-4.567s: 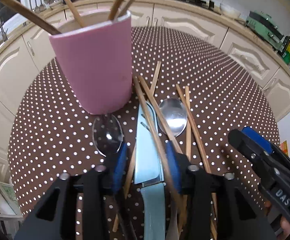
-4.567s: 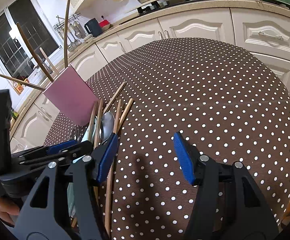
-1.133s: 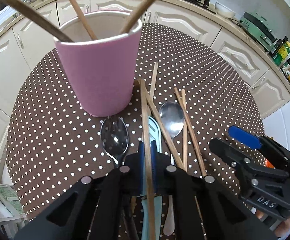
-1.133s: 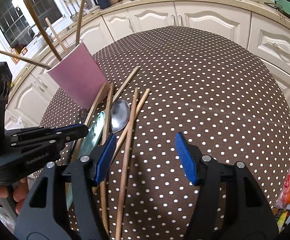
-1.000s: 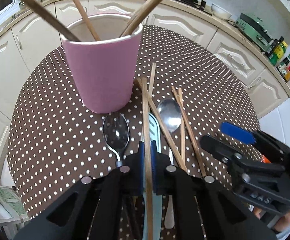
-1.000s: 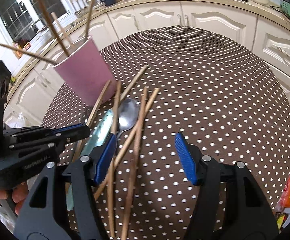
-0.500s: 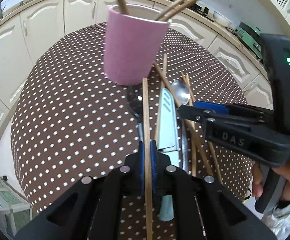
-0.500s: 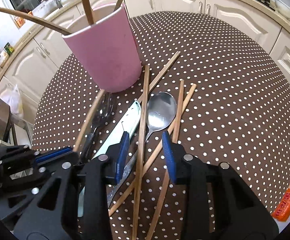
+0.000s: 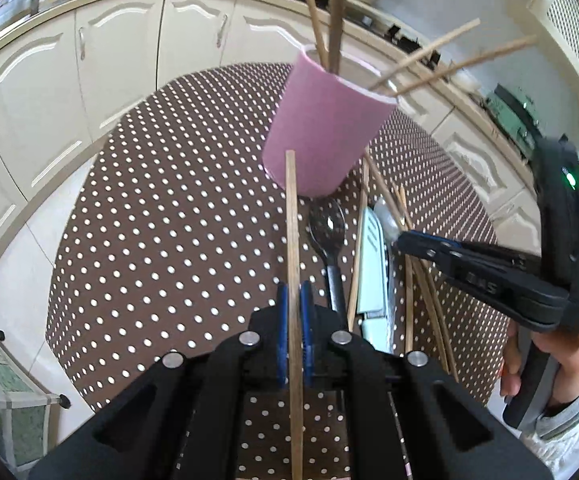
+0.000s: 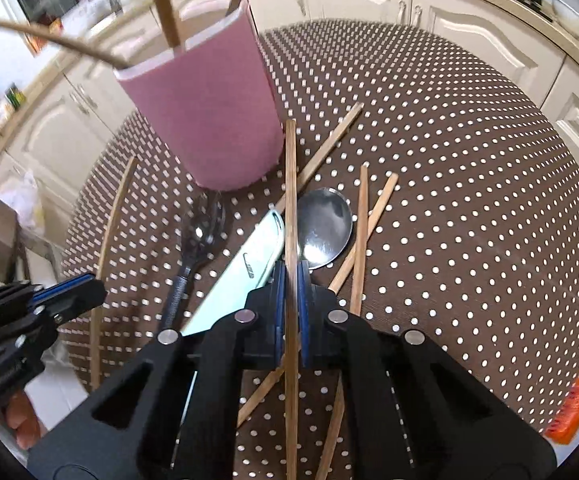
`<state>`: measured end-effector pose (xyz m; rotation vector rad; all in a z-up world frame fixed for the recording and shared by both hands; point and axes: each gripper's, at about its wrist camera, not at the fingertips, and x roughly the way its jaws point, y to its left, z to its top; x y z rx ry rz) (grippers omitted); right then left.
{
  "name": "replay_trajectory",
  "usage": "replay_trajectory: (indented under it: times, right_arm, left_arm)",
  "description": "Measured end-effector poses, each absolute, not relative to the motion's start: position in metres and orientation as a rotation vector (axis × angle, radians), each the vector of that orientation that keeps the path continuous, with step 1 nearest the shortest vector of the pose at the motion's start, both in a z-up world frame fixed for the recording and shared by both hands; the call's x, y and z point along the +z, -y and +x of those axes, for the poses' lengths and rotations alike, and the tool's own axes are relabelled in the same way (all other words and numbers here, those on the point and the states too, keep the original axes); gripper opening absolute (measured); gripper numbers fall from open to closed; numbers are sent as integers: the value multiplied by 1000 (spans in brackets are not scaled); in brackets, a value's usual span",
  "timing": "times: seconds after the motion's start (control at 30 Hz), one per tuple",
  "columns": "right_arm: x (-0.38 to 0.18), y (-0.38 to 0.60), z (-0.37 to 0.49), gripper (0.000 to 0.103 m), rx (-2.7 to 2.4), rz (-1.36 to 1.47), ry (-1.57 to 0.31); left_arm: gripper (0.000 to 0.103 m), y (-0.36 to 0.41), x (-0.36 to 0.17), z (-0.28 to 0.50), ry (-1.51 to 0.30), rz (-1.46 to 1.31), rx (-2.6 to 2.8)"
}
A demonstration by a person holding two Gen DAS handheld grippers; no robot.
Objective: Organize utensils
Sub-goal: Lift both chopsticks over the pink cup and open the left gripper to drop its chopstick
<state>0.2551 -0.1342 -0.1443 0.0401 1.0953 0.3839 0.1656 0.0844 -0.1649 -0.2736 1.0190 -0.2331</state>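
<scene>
Pinching 1 chopstick (image 9: 292,240) each, the left claw (image 9: 294,312) and right claw (image 10: 291,280) were both clamped on their own stick (image 10: 290,200). At 12 o'clock from either claw stood the pink cup (image 10: 205,120) on the dotted desk (image 10: 469,200), with spoons (image 10: 323,232), a knife (image 10: 241,272) and loose chopsticks (image 10: 359,232) below it.

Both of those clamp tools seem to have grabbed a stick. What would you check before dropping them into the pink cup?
1. Left gripper shut on its chopstick: ok.
2. Right gripper shut on its chopstick: ok.
3. Pink cup upright on the table: ok.
4. Room among the chopsticks already in the cup: cannot tell.
5. Right gripper's chopstick lifted clear of the spoon and knife: cannot tell.
</scene>
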Motion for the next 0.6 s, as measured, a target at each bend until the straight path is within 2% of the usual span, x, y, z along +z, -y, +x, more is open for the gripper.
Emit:
replay_trajectory:
  times: [0.2,0.6]
  right_arm:
    - [-111,168,236,6,411,160,-939]
    - [-36,213,182,6,387,351,-437]
  left_arm:
    - [6,-110,-138,162,-890,-327,-231]
    - [6,-138,-80,112,-504,-421,-256]
